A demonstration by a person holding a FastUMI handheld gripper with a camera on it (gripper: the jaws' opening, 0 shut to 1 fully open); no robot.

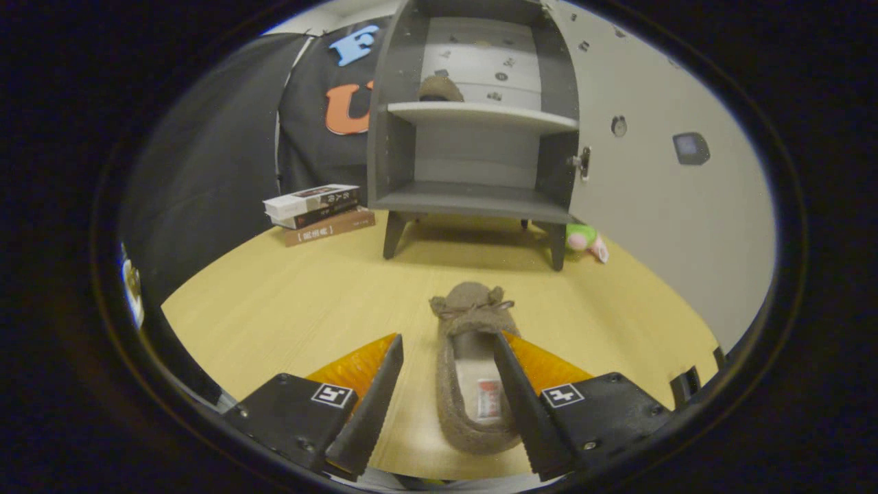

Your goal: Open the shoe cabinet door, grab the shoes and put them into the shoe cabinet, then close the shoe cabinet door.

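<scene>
Brightness: dim, warm, even indoor light.
Shadows: soft dark patch on the tabletop (pixel 288 309) under the shoe cabinet (pixel 473 130); its upper shelf recess is murky.
Glare: faint sheen on the tabletop near the claw (pixel 447 346).
Distortion: strong fisheye bending, straight edges bowed.
Focus: centre fairly sharp; rim soft and darkened.

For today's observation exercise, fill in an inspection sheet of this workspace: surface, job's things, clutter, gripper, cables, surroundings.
Surface: light wooden table, bare around the fingers.
Job's things: shoe cabinet stands open beyond the fingers, its door swung wide to the right; one shoe on its upper shelf; a brown slipper lies on the table, toe toward the cabinet.
Clutter: stack of books left of the cabinet; plush toy by its right leg.
Gripper: gripper open, slipper between its fingers, not pressed.
Cables: nothing seen.
Surroundings: black cloth wall.
</scene>
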